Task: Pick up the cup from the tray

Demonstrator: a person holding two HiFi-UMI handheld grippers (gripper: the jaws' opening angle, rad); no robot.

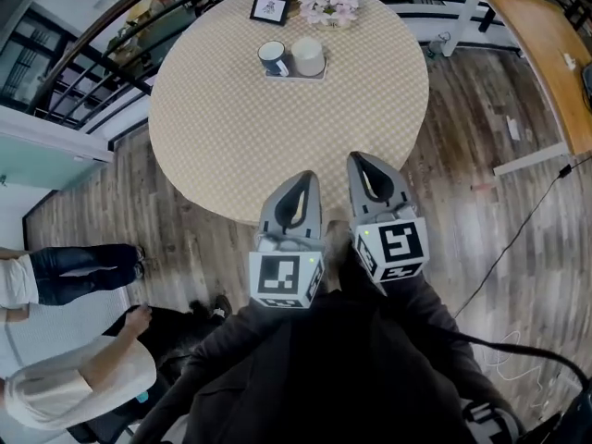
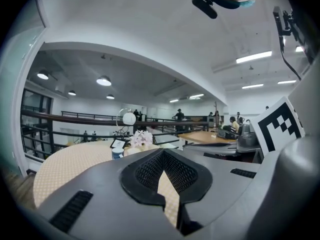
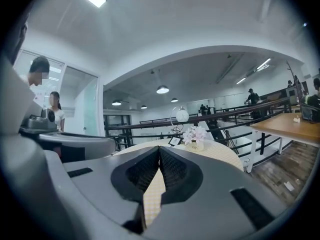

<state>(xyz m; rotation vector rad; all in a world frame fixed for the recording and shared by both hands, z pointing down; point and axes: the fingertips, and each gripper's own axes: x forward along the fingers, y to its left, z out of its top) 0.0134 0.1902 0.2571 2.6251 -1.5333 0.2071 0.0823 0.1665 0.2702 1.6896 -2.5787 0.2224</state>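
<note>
While left gripper (image 1: 298, 185) and right gripper (image 1: 363, 163) hang at tabletop (image 1: 213, 128) near edge, both closed, empty: blue cup (image 1: 273, 57), white cup (image 1: 308, 56) side by side on tray (image 1: 296, 77), tabletop far side.

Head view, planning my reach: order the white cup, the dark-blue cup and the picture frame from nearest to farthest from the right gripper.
From the right gripper:
1. White cup, on the right of the tray.
2. Dark-blue cup, on its left.
3. Picture frame, behind the tray, farthest back.
</note>
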